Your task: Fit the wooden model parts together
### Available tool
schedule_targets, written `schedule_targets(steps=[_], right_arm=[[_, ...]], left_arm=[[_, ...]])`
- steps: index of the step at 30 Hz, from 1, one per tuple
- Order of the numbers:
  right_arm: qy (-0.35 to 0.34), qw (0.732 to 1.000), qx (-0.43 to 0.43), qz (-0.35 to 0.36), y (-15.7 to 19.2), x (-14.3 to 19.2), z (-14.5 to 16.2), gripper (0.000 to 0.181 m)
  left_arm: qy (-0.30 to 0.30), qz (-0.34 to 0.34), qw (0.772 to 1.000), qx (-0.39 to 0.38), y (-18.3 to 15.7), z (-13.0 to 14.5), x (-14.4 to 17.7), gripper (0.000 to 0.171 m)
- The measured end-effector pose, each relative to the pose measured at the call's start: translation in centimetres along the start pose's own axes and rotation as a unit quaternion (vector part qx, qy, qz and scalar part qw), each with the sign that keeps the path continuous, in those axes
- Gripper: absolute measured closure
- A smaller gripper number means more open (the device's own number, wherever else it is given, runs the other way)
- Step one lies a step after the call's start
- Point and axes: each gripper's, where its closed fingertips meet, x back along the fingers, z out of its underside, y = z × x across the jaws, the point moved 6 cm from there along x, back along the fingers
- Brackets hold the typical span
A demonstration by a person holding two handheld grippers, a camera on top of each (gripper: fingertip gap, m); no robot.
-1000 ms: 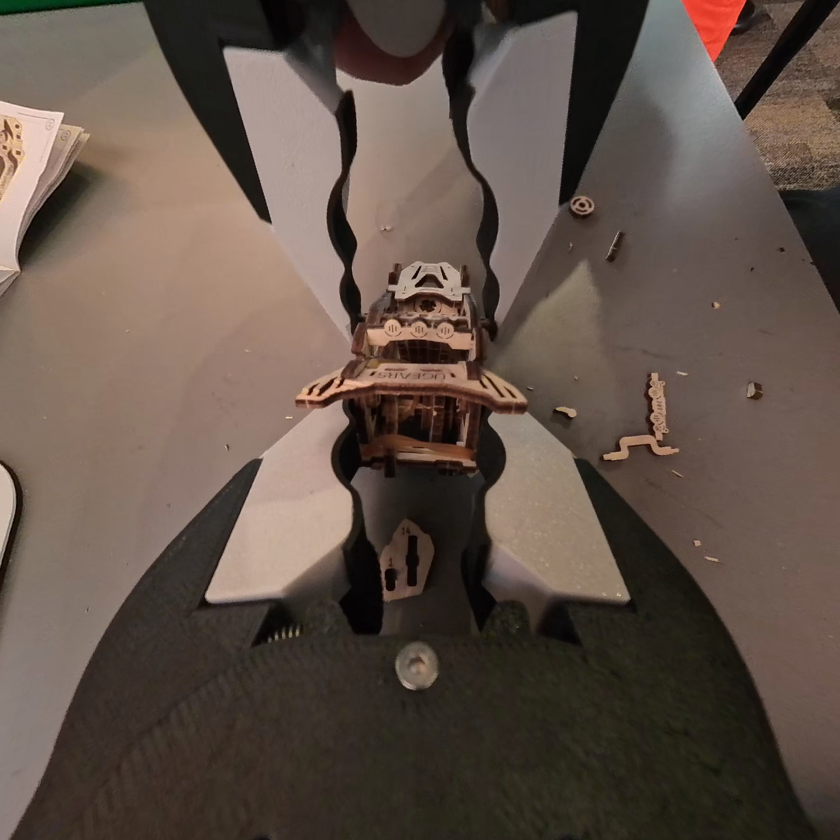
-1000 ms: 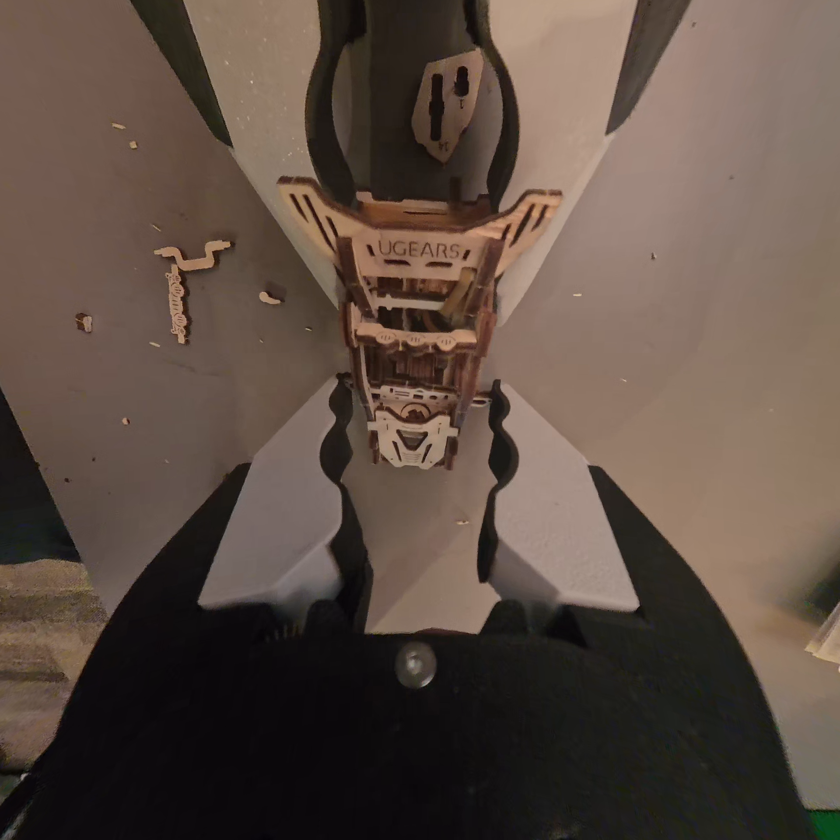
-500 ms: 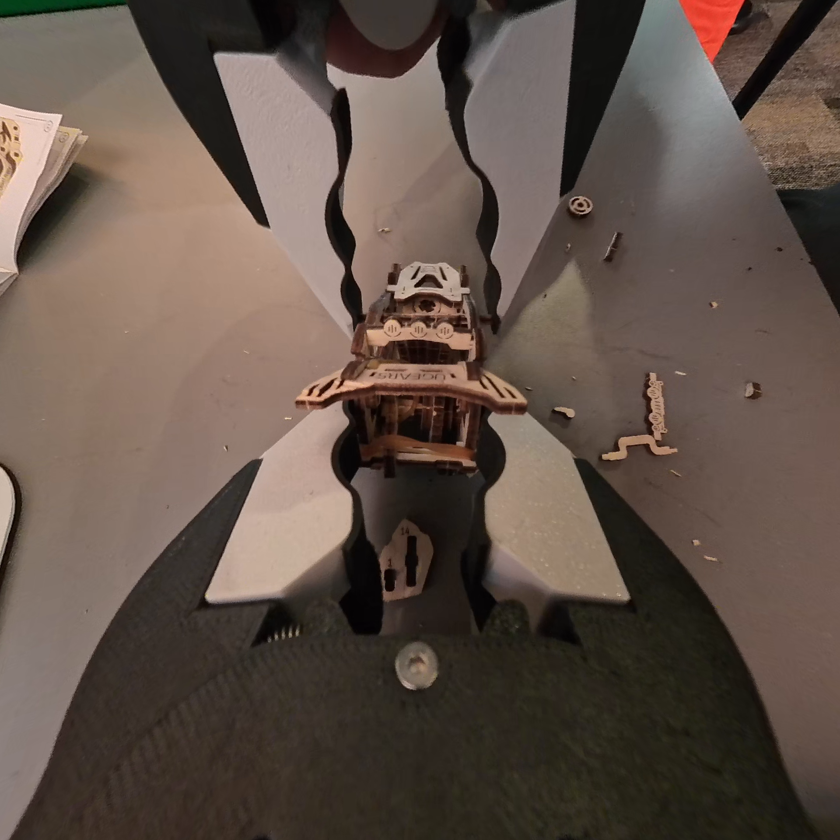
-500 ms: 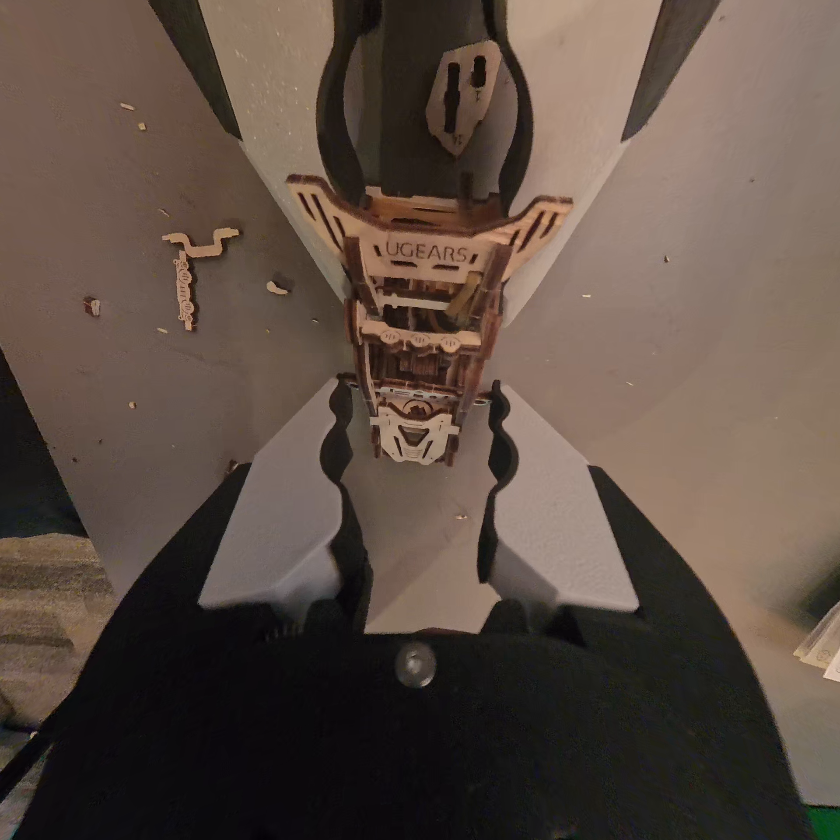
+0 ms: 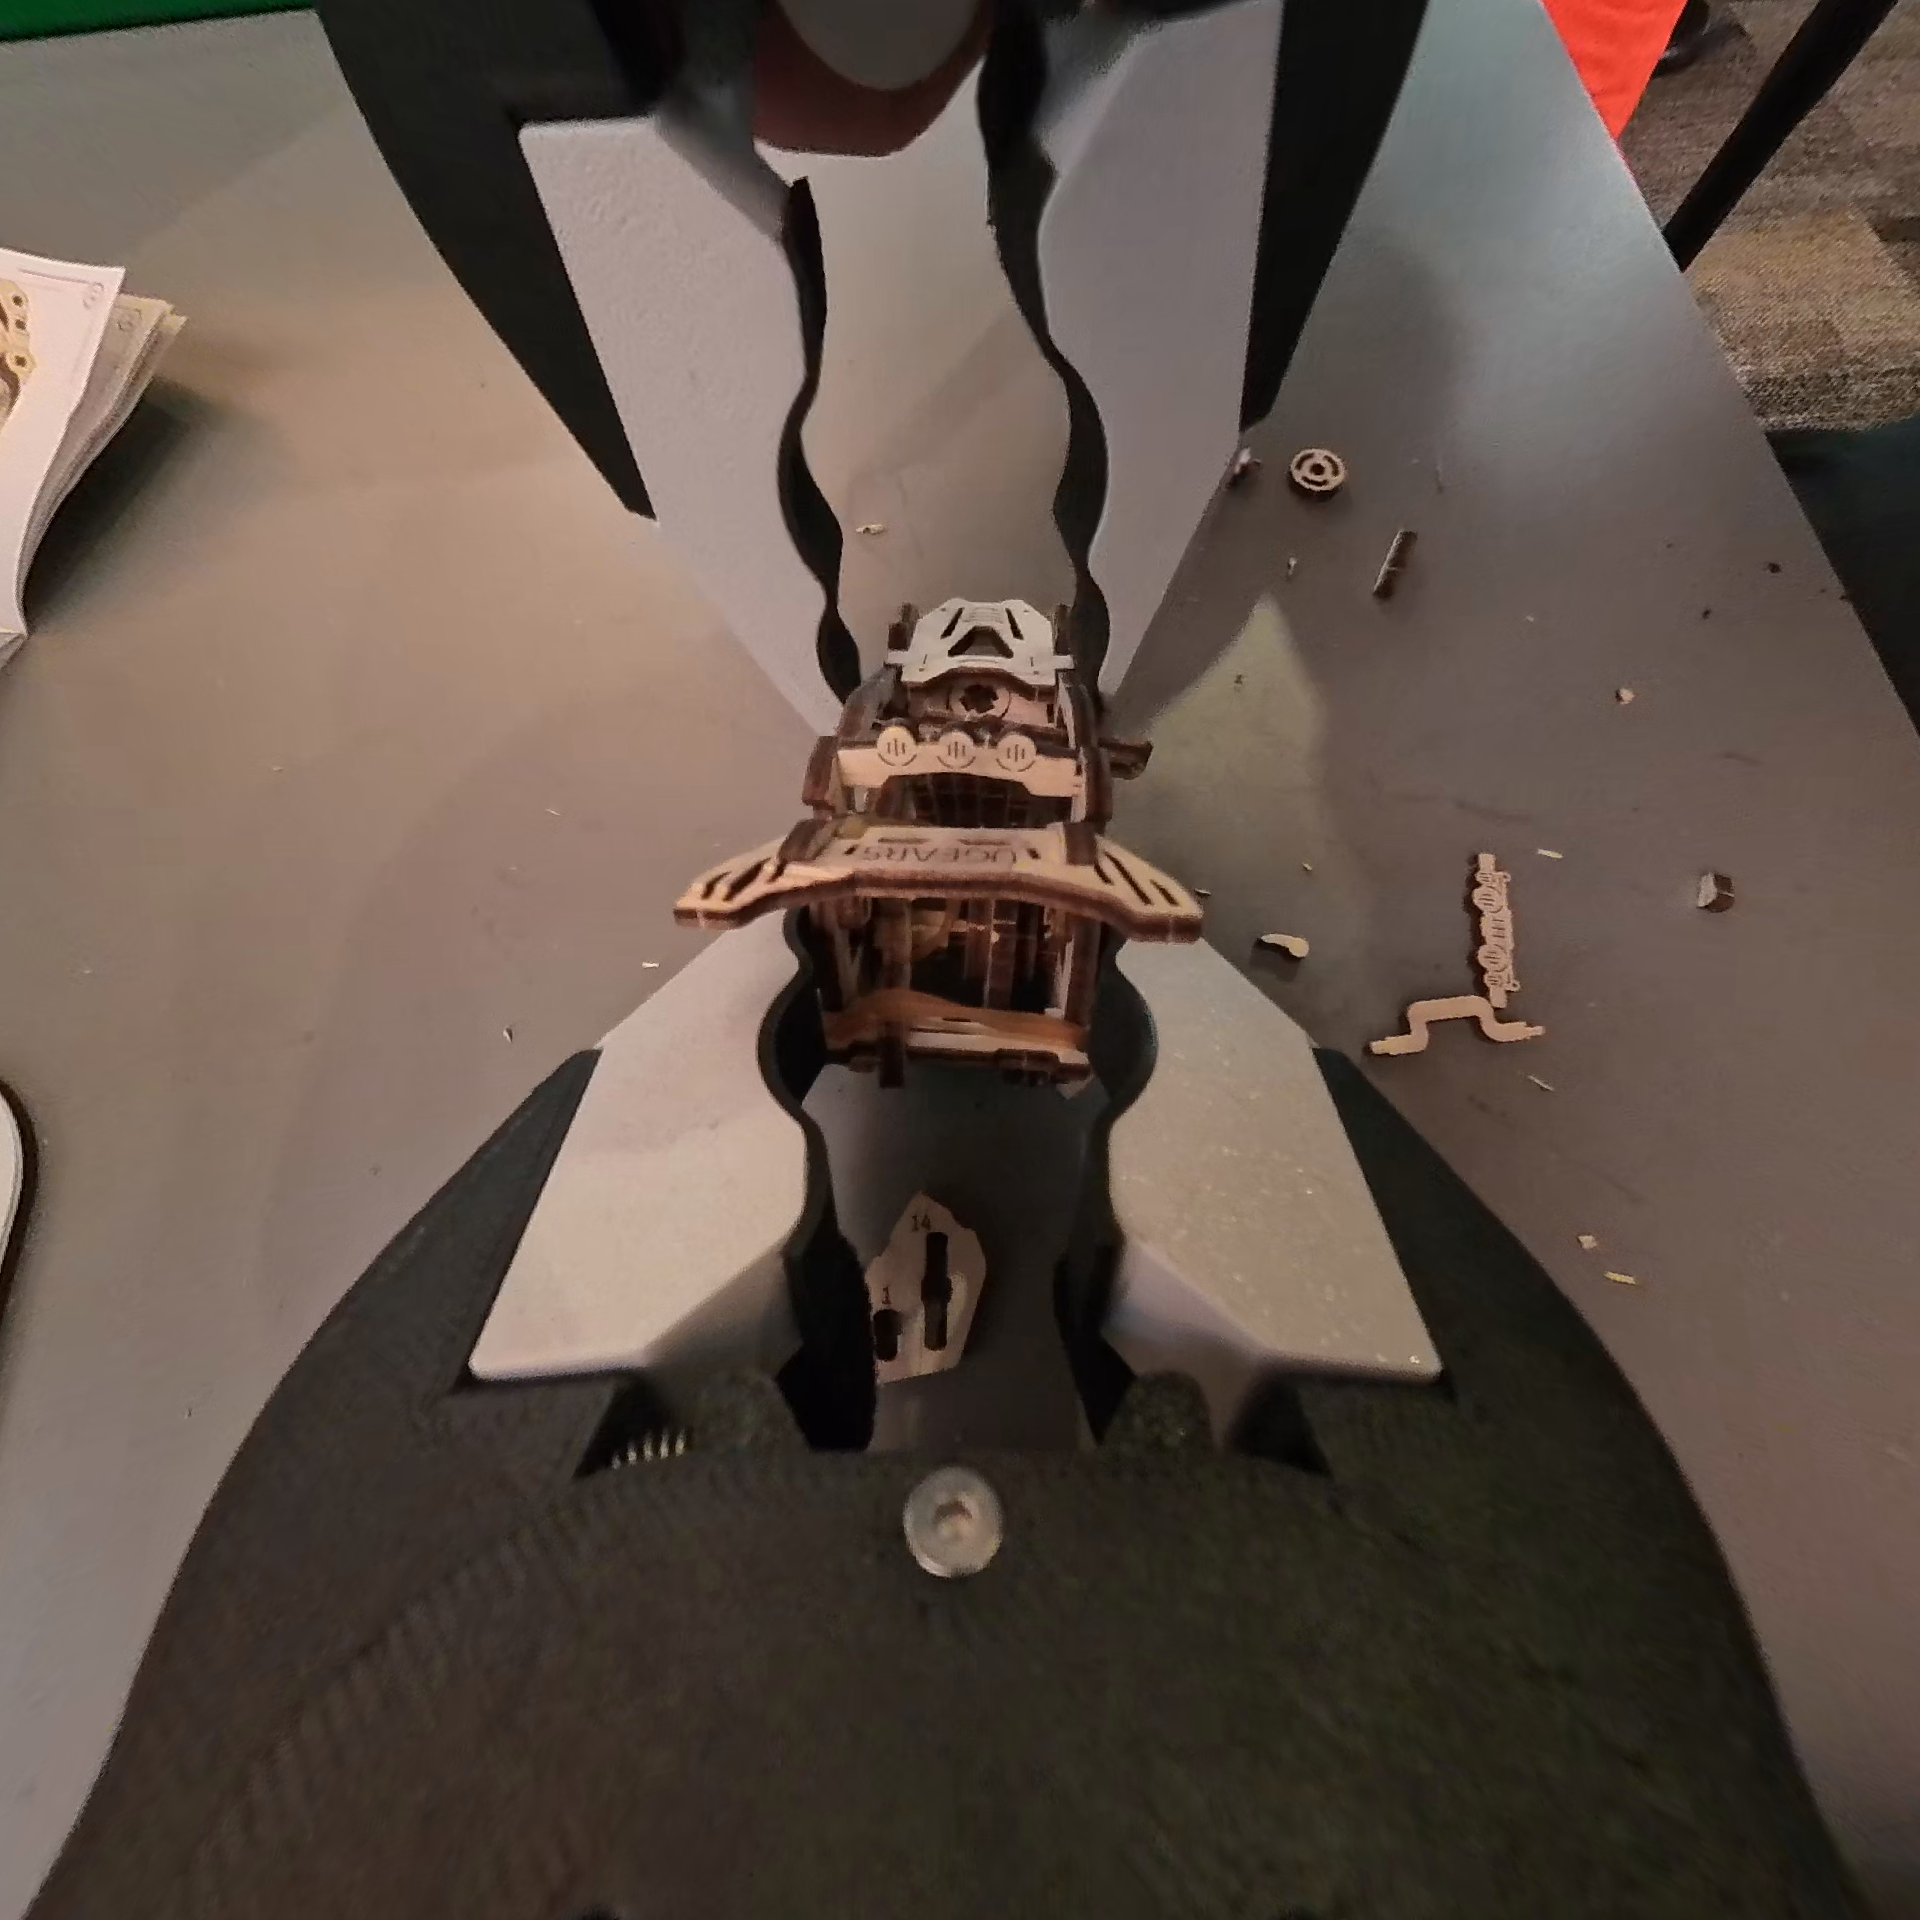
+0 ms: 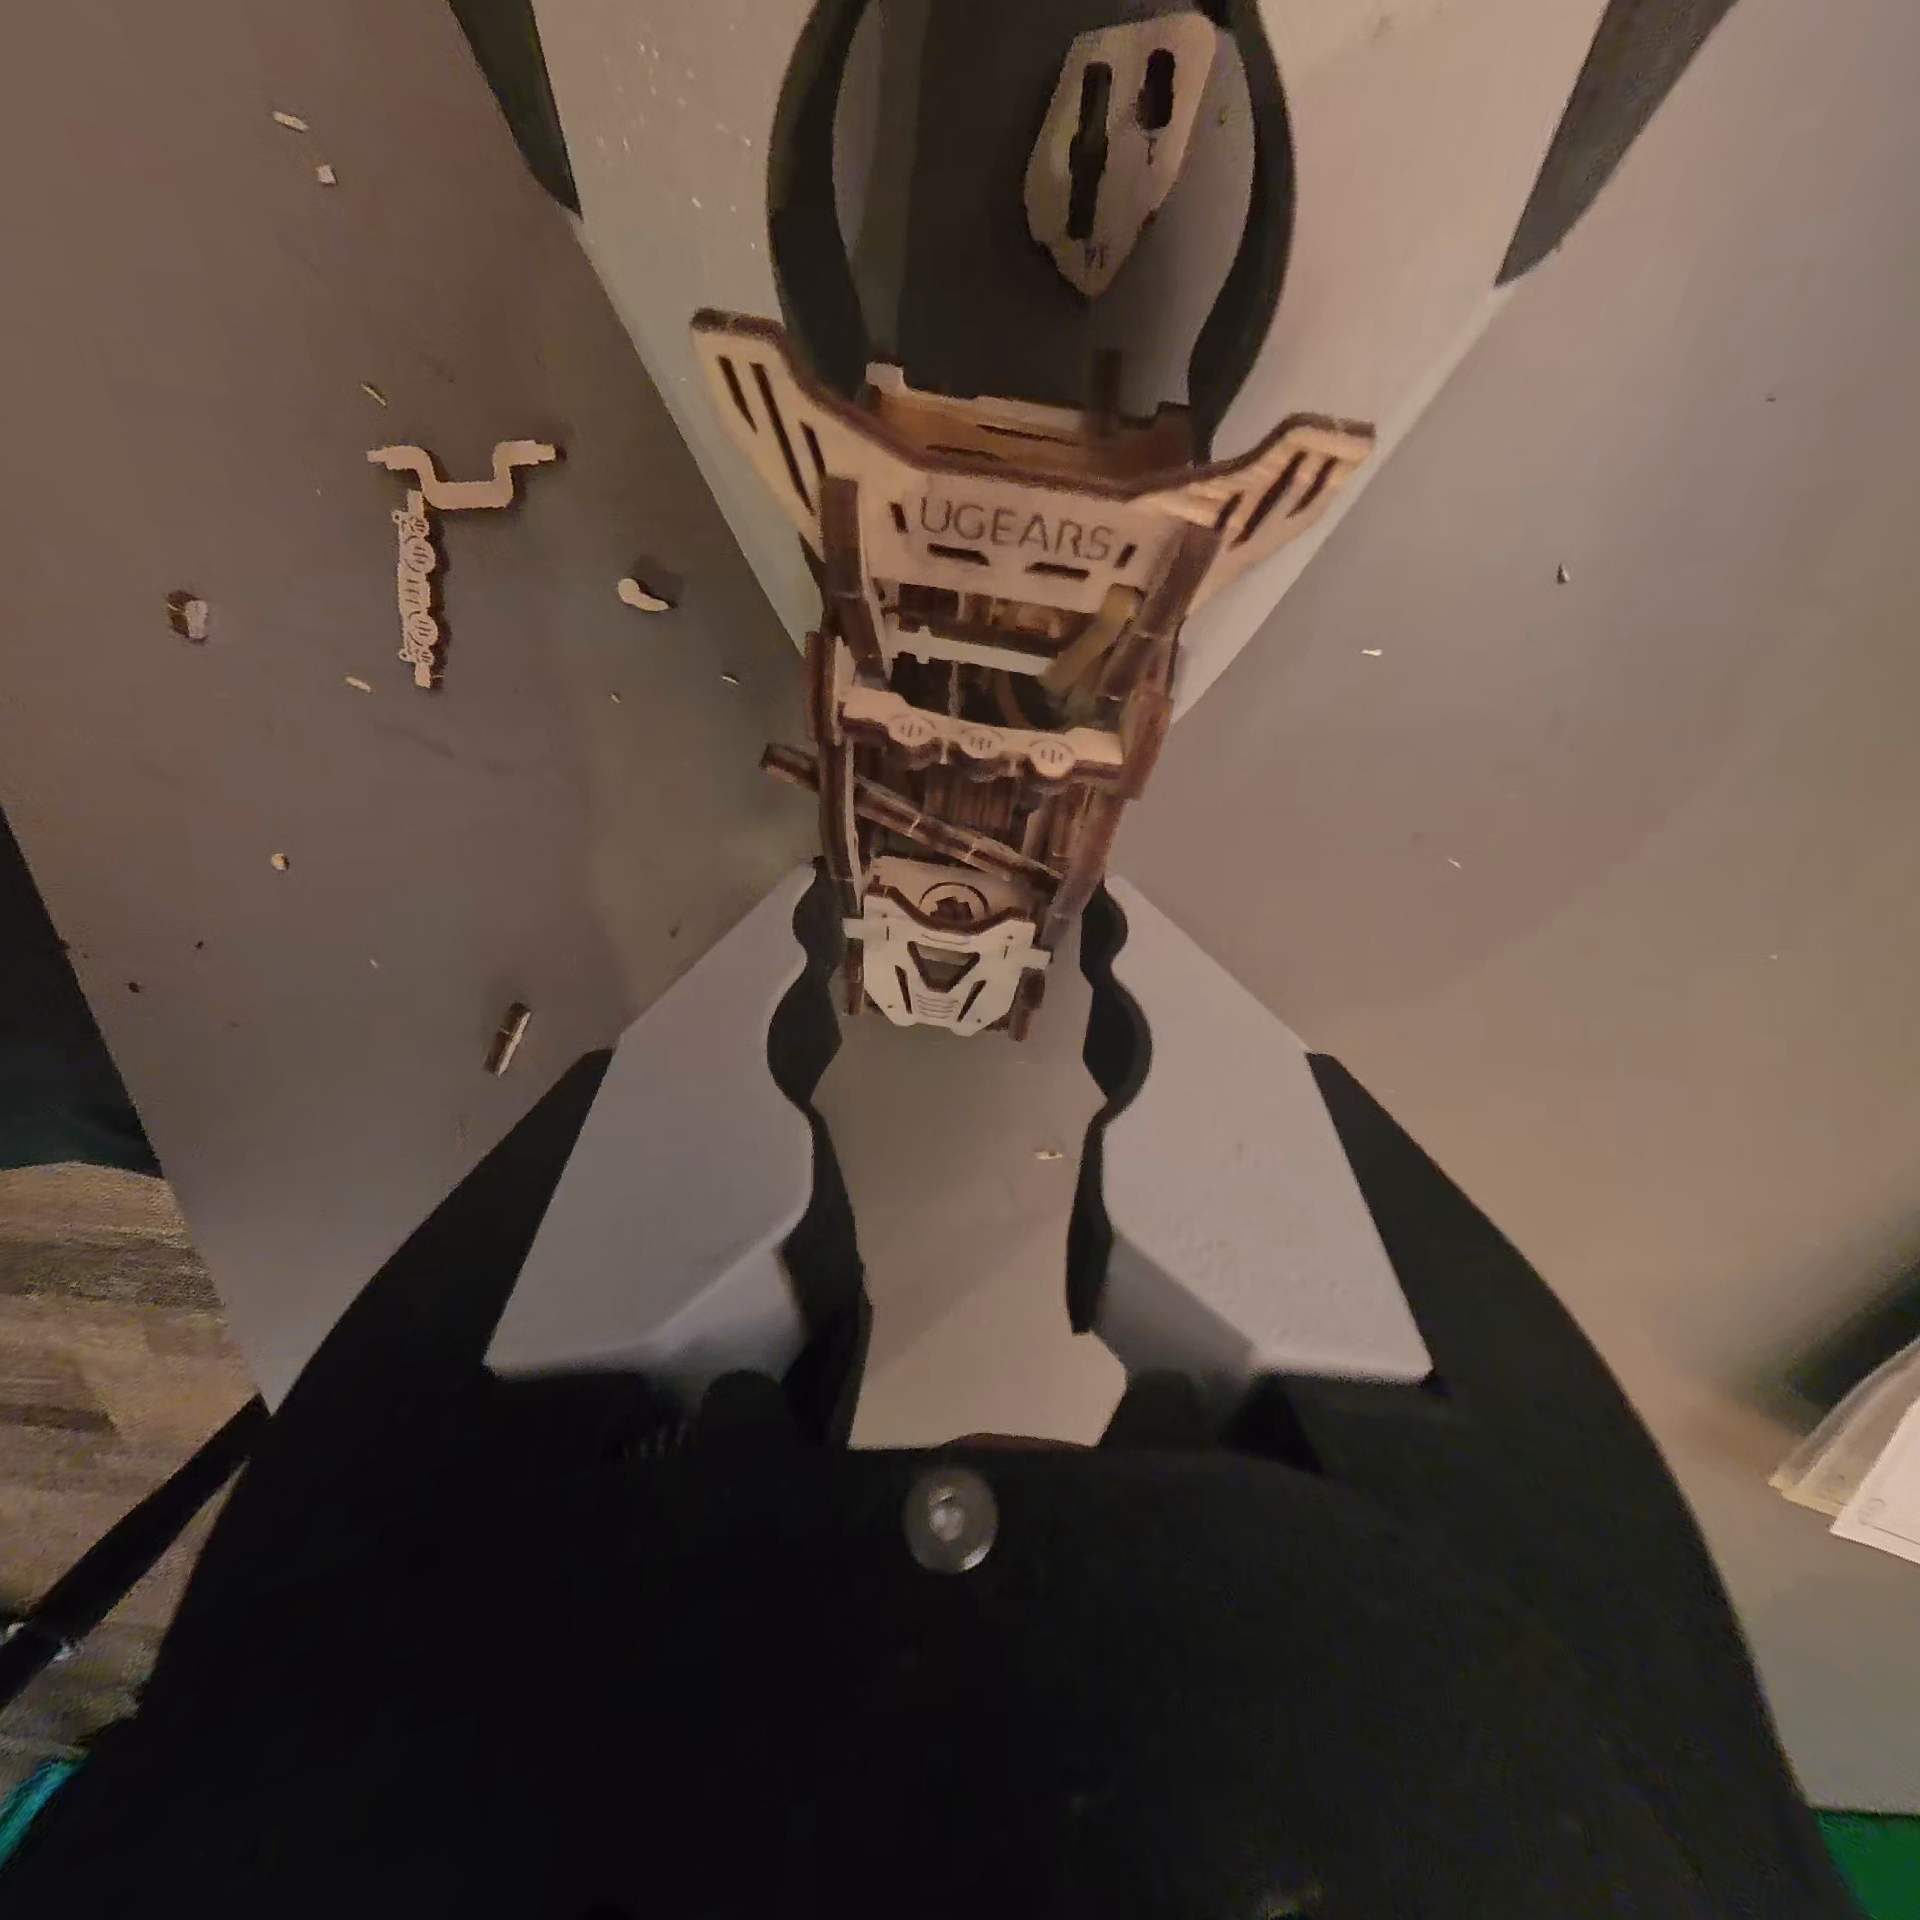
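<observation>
While both of my claws are meeting over the grey table [image 5: 312, 727], I am holding a wooden model car [image 5: 951, 883] between them, above the tabletop. My left gripper [image 5: 954, 1013] is clamping the winged end of the car. My right gripper [image 6: 961, 961] is pinching the opposite end, its tips touching the car's sides by the pale grille plate [image 6: 940, 971]. A small slotted wooden tag [image 5: 925, 1304] is lying under my left fingers. Loose wooden offcuts, including a crank-shaped piece [image 5: 1455, 1023], are lying to the right, and a paper booklet [image 5: 62, 416] is sitting far left.
</observation>
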Motion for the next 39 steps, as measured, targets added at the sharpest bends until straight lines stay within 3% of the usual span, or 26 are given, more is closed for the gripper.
schedule_targets(steps=[8, 12, 16, 22, 26, 29, 32, 34, 39], right_arm=[[-0.051, 0.998, -0.015, -0.018, -0.2, -0.2, 0.0, 0.131], [-0.096, 0.993, -0.062, -0.033, 0.0, -0.2, -0.2, 0.131], [-0.147, 0.979, -0.138, -0.028, 0.8, -0.6, -1.0, 0.113], [-0.212, 0.955, -0.206, -0.028, 2.1, -0.9, -1.5, 0.121], [-0.234, 0.951, -0.199, -0.028, 2.4, -0.6, -1.2, 0.125], [-0.255, 0.95, -0.176, -0.032, 2.2, 0.1, -0.6, 0.136], [-0.275, 0.951, -0.142, -0.019, 1.4, 0.5, 0.1, 0.159], [-0.285, 0.95, -0.125, -0.018, 0.8, 0.5, 0.4, 0.171], [-0.298, 0.951, -0.082, -0.028, 0.6, 0.2, -0.2, 0.176]], left_arm=[[0.002, -0.003, 1.0, 0.0, 0.1, 0.0, 0.0, 0.126], [0.026, 0.001, 1.0, -0.007, 0.3, 0.2, 0.4, 0.121], [0.07, -0.03, 0.997, -0.031, 1.8, 0.5, 1.6, 0.107], [0.128, -0.066, 0.989, -0.043, 3.1, 1.7, 3.4, 0.098], [0.147, -0.115, 0.982, 0.003, 2.5, 3.1, 5.1, 0.09], [0.087, -0.148, 0.983, 0.071, 0.9, 3.1, 7.4, 0.099], [0.001, -0.15, 0.981, 0.121, -1.5, 1.8, 8.1, 0.127], [-0.006, -0.159, 0.979, 0.129, -2.3, 1.5, 7.6, 0.147], [-0.007, -0.121, 0.981, 0.151, -3.0, 1.3, 5.1, 0.161]])
